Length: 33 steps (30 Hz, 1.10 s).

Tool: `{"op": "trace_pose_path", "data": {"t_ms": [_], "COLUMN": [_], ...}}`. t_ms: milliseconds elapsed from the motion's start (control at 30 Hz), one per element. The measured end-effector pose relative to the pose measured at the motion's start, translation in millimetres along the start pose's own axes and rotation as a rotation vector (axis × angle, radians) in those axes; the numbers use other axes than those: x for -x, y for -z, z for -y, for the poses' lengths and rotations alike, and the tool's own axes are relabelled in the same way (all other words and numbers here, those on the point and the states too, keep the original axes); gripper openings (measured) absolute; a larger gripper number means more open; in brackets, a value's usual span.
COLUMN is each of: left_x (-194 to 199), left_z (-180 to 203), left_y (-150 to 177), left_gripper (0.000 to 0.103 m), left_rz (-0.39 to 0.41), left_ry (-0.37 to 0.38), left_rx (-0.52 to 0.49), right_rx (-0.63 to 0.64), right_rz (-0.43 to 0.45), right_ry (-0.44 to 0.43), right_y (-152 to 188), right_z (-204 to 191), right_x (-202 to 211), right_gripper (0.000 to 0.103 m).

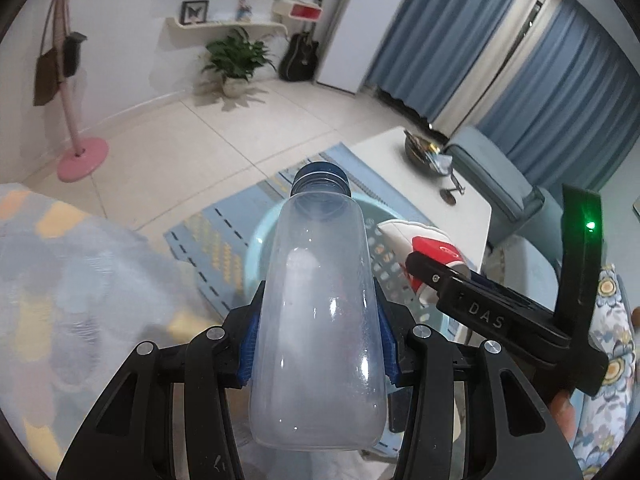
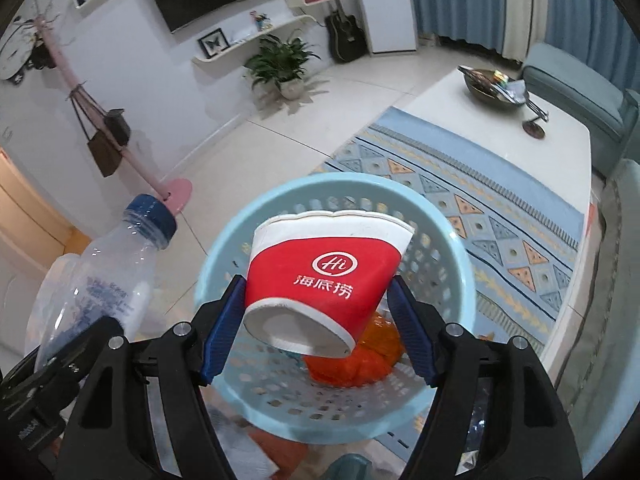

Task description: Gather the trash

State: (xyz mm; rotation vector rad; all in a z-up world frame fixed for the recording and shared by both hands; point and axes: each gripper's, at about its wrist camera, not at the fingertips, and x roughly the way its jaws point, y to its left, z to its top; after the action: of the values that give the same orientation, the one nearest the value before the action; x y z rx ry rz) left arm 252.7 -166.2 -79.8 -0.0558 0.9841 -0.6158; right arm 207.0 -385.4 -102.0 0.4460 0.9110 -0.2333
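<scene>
My left gripper (image 1: 318, 344) is shut on a clear plastic bottle (image 1: 320, 320) with a blue cap, neck pointing forward. The bottle also shows at the left of the right wrist view (image 2: 100, 280). My right gripper (image 2: 316, 320) is shut on a red and white paper cup (image 2: 324, 276), tilted on its side, above a light blue perforated basket (image 2: 448, 240). The basket holds an orange bag (image 2: 360, 360). In the left wrist view the cup (image 1: 428, 248) and right gripper sit to the right, over the basket (image 1: 260, 236).
A white coffee table (image 2: 480, 120) carries a dark bowl (image 2: 492, 88) of items. A patterned blue rug (image 2: 440, 176) lies under the basket. A pink coat stand (image 2: 120, 144), a potted plant (image 2: 284, 60), a guitar and a teal sofa (image 2: 576, 92) stand around.
</scene>
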Motion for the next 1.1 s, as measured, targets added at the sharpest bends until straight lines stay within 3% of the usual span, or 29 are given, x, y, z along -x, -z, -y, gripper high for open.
{"op": "trace_pose_path", "data": {"t_ms": [33,133,300,600,767,933,1100], "left_x": [-3.7,-7.9,7.0,69.1,112.1,147.7,164.2], "left_z": [1.2,9.9,8.2,-3.2,-12.1,-12.3,-15.0], "left_y": [0.4,4.3,8.7,30.8,56.7,89.7,117.3], "left_gripper": [0.046,0.059,0.064,0.073,0.082,0.083,0.087], "left_rz": [-0.01,-0.01,0.019,0.145,0.261,0.354,0.431], "left_ry": [0.0,0.003,0.004,-0.054,-0.186,-0.327,-0.459], "left_rx": [-0.003,-0.008,-0.003,0.034,0.033,0.0,0.007], "right_rx": [-0.013,-0.039,-0.058,0.058,0.167,0.298,0.3], "right_rz": [-0.01,-0.015,-0.021,0.044,0.127,0.249,0.344], "right_ry": [-0.004,-0.016,-0.035,-0.087,-0.112,-0.083,-0.082], "right_y": [-0.3,1.1,4.8,16.7,29.5,68.2,96.6], "right_z": [5.4,16.4,22.8,-22.5,-56.8,-80.6,-84.2], "right_x": [-1.4,-1.0,3.3,41.6,76.5,108.7,129.4], "right_gripper": [0.068,0.068,0.069,0.069,0.069,0.075,0.075]}}
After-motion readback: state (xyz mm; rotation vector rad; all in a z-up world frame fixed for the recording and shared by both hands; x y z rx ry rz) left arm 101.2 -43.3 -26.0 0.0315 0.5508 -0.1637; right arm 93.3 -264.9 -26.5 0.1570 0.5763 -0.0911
